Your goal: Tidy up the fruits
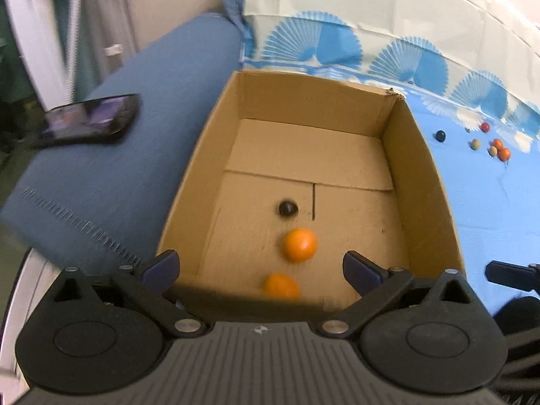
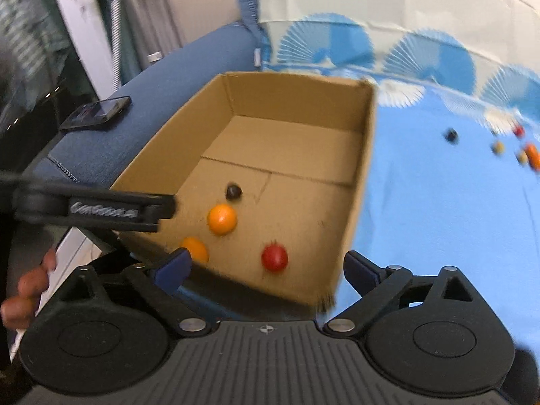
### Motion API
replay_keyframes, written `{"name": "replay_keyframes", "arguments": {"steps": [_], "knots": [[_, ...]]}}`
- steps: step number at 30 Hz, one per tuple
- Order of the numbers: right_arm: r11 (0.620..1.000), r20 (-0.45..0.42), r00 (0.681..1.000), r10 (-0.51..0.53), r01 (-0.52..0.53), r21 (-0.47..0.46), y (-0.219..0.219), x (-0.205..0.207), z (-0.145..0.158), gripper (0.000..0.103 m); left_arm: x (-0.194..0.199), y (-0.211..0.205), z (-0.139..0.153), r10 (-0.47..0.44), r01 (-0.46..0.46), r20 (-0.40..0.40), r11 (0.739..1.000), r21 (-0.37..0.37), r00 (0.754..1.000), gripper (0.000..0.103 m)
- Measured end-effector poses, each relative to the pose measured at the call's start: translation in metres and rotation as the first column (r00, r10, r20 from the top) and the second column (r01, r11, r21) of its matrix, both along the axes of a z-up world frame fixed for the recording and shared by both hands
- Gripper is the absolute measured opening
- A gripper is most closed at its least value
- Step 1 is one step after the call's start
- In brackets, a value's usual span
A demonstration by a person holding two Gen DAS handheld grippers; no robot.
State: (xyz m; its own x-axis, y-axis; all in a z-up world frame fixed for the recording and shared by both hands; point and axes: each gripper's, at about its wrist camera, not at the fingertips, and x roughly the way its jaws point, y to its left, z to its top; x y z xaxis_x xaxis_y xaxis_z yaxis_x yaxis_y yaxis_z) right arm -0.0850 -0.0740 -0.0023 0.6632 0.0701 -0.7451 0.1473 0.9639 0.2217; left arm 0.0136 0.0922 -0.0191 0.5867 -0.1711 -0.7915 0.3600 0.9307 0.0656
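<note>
Left tool: jaws wide, empty.
Right tool: jaws wide, empty.
Box: held two orange fruits, one red, one dark.

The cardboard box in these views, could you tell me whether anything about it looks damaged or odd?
Yes: the cardboard box has a frayed near corner, and its far right corner looks torn. The fruit inside seems fine.

box: 2 orange, 1 red, 1 dark fruit | upright
</note>
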Motion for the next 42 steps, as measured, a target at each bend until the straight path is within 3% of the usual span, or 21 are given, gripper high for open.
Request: {"name": "replay_keyframes", "arguments": {"steps": [4,11,19,32,42], "knots": [[0.997,0.049,0.998,-0.036,0.039,-0.06,0.005,-0.027,0.017,0.099,-0.03,0.008,0.013,-0.016,0.016,0.011,1.0,-0.008,1.0,0.103],[0.983,0.203,0.979,-0.032,0.068,-0.173,0.023,-0.075,0.052,0.102,-0.071,0.016,0.045,-0.021,0.025,0.123,0.999,-0.032,0.992,0.103],[0.98,0.272,0.962,0.003,0.051,-0.192,0.035,-0.11,0.072,0.102,-0.108,0.027,0.068,-0.01,0.022,0.194,0.998,-0.06,0.981,0.103],[0.976,0.336,0.941,0.037,0.039,-0.216,0.049,-0.135,0.088,0.102,-0.133,0.034,0.089,0.013,0.01,0.255,0.996,-0.085,0.967,0.103],[0.978,0.322,0.946,0.02,0.048,-0.202,0.048,-0.131,0.085,0.102,-0.126,0.035,0.083,0.014,0.004,0.232,0.997,-0.08,0.973,0.103]]}}
